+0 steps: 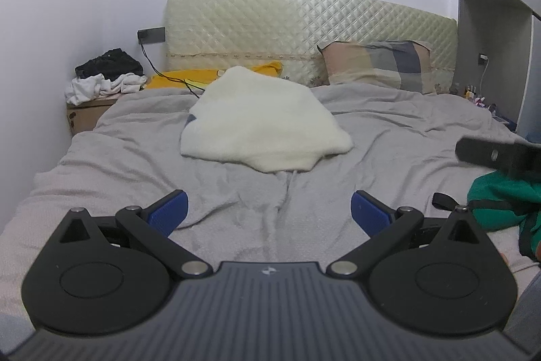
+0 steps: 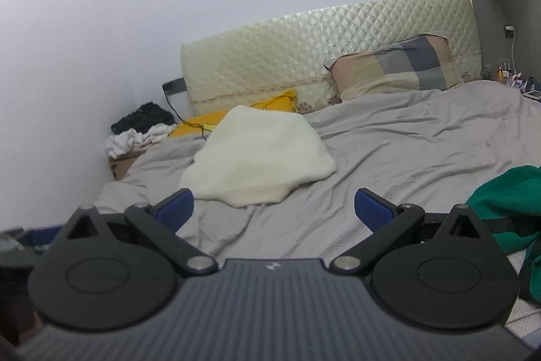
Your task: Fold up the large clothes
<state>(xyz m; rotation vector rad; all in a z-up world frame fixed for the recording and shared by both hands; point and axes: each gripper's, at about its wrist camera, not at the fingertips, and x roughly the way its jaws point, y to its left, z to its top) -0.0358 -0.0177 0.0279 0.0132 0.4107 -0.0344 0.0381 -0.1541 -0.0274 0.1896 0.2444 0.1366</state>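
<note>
- Left wrist view: my left gripper (image 1: 269, 212) hangs over the grey bedspread (image 1: 236, 202) with its jaws spread wide and nothing between the blue pads (image 1: 169, 213).
- The white fleece garment (image 1: 260, 120) lies straight ahead in the middle of the bed, well apart from my fingertips, already gathered into a rough folded bundle.
- At the right edge sits a crumpled green garment (image 1: 503, 205), near my right-hand pad but not touching it; part of my right gripper (image 1: 490, 154) shows dark and blurred just above it.
- I judge that I am between pieces: the white one looks done, the green one looks like the next to fold.
- Right wrist view: my right gripper (image 2: 274, 208) is likewise wide open and empty, tilted over the grey bedspread (image 2: 304, 225).
- The white fleece garment (image 2: 260, 154) lies ahead and to the left, apart from my pads.
- The green garment (image 2: 507, 205) lies just beside my right-hand pad (image 2: 373, 210), off to the right.
- The next move, as I judge it, calls for swinging right, finding an edge or shoulder of the green heap and pinching it, then dragging it out flat on the bare bedspread.
- The patchwork pillow (image 2: 399, 66) and headboard (image 2: 321, 56) stand far off.
</note>
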